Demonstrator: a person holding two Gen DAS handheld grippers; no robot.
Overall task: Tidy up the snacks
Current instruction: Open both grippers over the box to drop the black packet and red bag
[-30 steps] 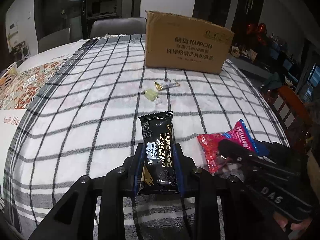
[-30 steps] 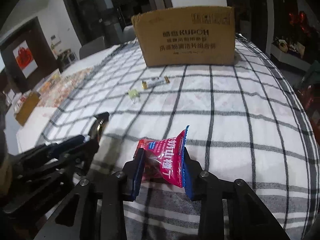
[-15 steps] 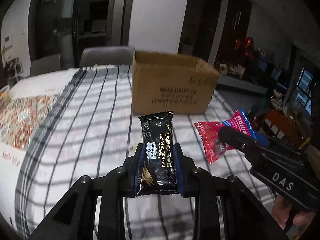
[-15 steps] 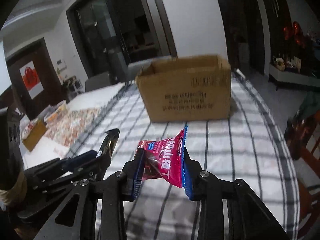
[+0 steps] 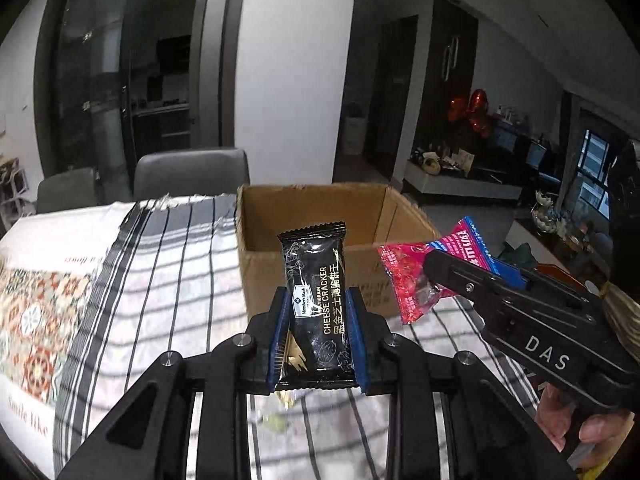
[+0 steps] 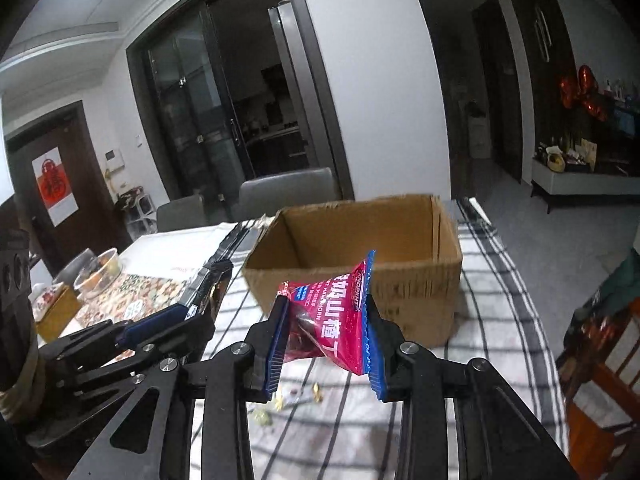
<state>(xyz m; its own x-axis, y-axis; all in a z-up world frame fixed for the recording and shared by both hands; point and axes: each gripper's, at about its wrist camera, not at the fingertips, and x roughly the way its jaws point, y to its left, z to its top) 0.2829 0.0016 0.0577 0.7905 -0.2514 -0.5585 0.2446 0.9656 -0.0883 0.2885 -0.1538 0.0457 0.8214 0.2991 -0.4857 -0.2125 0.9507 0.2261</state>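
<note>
My left gripper [image 5: 316, 312] is shut on a black cheese cracker packet [image 5: 316, 300] and holds it in the air just short of an open cardboard box [image 5: 256, 272]. My right gripper [image 6: 326, 320] is shut on a red hawthorn snack bag [image 6: 332, 316], also raised before the box [image 6: 420, 280]. In the left wrist view the right gripper [image 5: 432, 280] with its red bag [image 5: 408, 280] is at the right. In the right wrist view the left gripper [image 6: 208, 292] is at the left. The box interior that shows looks bare.
The table carries a black-and-white checked cloth [image 5: 172, 280] and a patterned mat [image 5: 32, 320] at left. Small wrapped candies [image 6: 280, 400] lie on the cloth below the grippers. Grey chairs [image 5: 192, 176] stand behind the table. Bowls [image 6: 96, 272] sit at far left.
Both grippers have risen from the cloth and moved toward the box, each still holding its snack. The box's open top now shows.
</note>
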